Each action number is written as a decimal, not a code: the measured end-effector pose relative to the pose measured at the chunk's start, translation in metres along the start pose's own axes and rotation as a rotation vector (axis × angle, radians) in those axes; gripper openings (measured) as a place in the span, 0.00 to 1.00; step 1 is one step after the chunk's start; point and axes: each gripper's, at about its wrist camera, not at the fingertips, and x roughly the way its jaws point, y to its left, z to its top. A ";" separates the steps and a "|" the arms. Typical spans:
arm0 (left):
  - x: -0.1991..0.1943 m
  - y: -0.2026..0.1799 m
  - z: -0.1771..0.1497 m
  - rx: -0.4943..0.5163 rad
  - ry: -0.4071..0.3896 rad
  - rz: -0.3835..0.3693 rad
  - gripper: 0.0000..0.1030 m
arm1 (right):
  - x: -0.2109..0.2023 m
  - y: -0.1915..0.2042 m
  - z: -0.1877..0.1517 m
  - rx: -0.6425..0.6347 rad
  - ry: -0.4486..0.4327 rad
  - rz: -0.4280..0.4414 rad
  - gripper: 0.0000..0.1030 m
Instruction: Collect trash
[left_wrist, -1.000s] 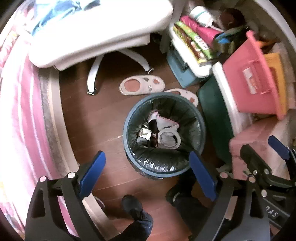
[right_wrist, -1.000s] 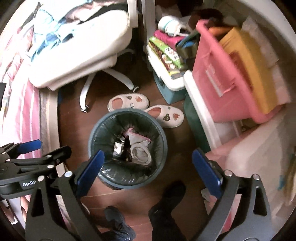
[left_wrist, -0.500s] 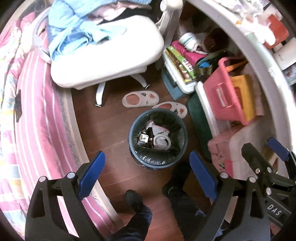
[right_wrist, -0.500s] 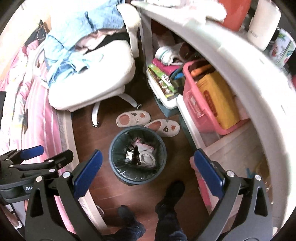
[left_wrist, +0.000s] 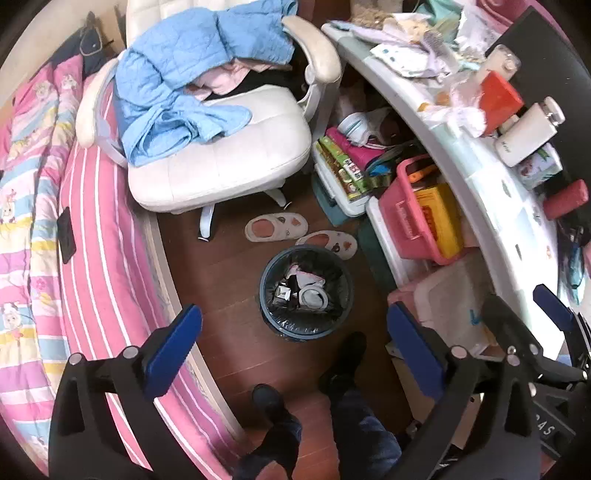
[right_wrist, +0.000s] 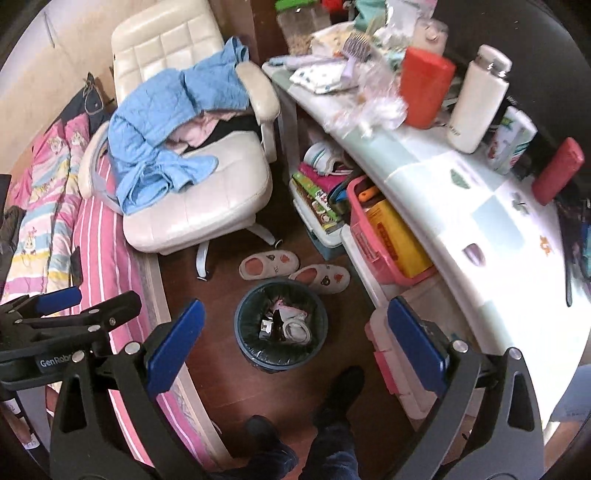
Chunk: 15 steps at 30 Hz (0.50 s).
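Note:
A dark blue bin (left_wrist: 295, 332) with a black liner stands on the wooden floor far below both grippers. Paper scraps and a white tape ring (left_wrist: 313, 297) lie inside it. My left gripper (left_wrist: 295, 314) points steeply down; its jaws are opening, with nothing between them. My right gripper (right_wrist: 295, 306) is open and holds nothing, high above the same bin (right_wrist: 273, 362) and tape ring (right_wrist: 295, 329). Crumpled clear wrappers (right_wrist: 376, 107) lie on the cluttered desk (right_wrist: 461, 221). Each gripper shows at the edge of the other's view.
A white chair (left_wrist: 221, 162) draped with a blue garment (left_wrist: 177, 85) stands behind the bin. Two slippers (left_wrist: 277, 229) lie beside it. A pink striped bed (left_wrist: 92, 240) is at left. A pink basket (left_wrist: 413, 221) and boxes sit under the desk. A person's feet (left_wrist: 343, 358) stand near.
Both grippers rose high above the bin, which now looks much smaller. The desk top and the chair back came into view. Both grippers stayed empty.

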 end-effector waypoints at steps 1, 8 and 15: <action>-0.006 -0.002 -0.001 0.002 -0.005 -0.002 0.95 | -0.006 -0.001 0.000 0.003 -0.005 -0.004 0.95; -0.048 -0.020 -0.005 0.032 -0.044 -0.011 0.95 | -0.050 -0.011 0.000 0.026 -0.059 -0.025 0.95; -0.080 -0.033 -0.009 0.074 -0.090 -0.010 0.95 | -0.084 -0.021 -0.002 0.071 -0.095 -0.033 0.95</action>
